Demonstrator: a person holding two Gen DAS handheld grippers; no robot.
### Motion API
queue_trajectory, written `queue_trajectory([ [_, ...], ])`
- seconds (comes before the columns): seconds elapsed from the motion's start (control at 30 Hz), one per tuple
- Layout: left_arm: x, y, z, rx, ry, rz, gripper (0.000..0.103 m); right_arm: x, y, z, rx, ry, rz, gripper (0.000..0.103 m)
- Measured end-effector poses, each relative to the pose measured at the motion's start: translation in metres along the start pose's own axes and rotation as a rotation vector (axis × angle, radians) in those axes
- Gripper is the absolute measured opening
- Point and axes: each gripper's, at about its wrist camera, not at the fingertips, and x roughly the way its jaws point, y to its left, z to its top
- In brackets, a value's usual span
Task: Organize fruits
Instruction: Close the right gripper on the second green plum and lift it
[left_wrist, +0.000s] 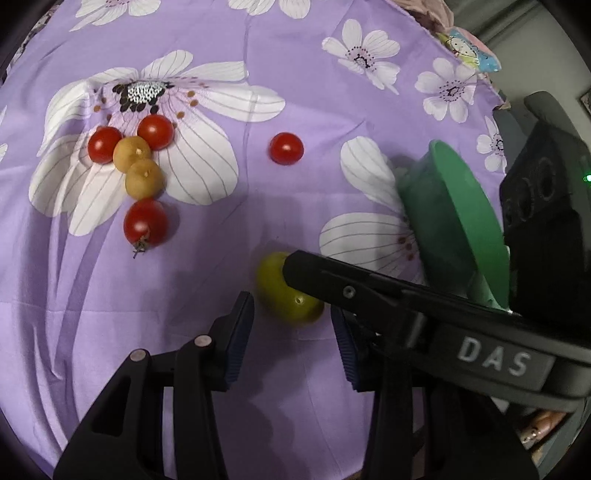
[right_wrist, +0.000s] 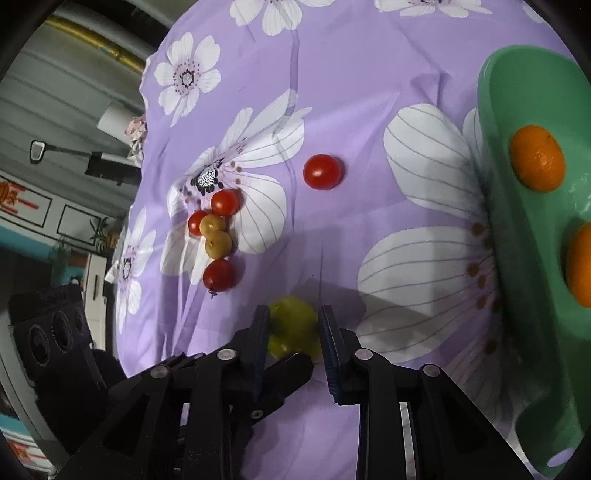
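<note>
Nearest the cameras, a small yellow-green round fruit (right_wrist: 291, 326) is seen lying on the purple flower-printed cloth (right_wrist: 351, 92) of the worktop. It is bracketed by the right gripper (right_wrist: 293, 332), whose blue-padded jaws stand just beside it on either side; whether they are clenched on it cannot be told. The left gripper (left_wrist: 291, 325) is held apart, released, just behind the same fruit, its finger crossed by the right one. Beyond the fruit lies a cluster of red cherry tomatoes (left_wrist: 146, 221) and tan round fruits (left_wrist: 144, 177) — and one lone red tomato (left_wrist: 286, 148). To its right a green plastic bowl (right_wrist: 517, 229) is seen holding two oranges (right_wrist: 537, 162). A slip is judged possible: the round fruit could squirt out, or the crowded grippers could collide.
</note>
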Motion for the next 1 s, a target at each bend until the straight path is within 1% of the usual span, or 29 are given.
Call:
queue_trajectory([
  [0.07, 0.001, 0.002, 0.001, -0.007, 0.001, -0.007, 0.040, -0.001, 0.000, 0.000, -0.003, 0.003, 0.001, 0.029],
  [0.23, 0.005, 0.001, 0.001, -0.001, 0.000, 0.012, 0.038, 0.003, -0.002, 0.000, 0.003, 0.015, 0.007, 0.030],
  [0.5, 0.005, 0.002, 0.002, 0.007, -0.010, 0.016, 0.036, 0.004, -0.003, 0.000, -0.001, 0.015, 0.012, 0.031],
  [0.63, 0.006, 0.000, 0.003, 0.028, -0.018, 0.033, 0.036, 0.014, -0.008, 0.002, 0.031, 0.058, 0.042, 0.036],
  [0.87, 0.006, -0.002, 0.004, 0.043, -0.027, 0.040, 0.036, 0.011, -0.007, 0.000, 0.013, 0.046, 0.040, 0.037],
  [0.97, 0.000, -0.009, 0.003, 0.079, -0.063, 0.059, 0.035, 0.007, -0.003, -0.001, -0.005, 0.033, 0.032, 0.037],
  [1.0, -0.001, -0.011, 0.003, 0.085, -0.074, 0.063, 0.035, 0.004, -0.001, -0.002, -0.019, 0.017, 0.027, 0.037],
])
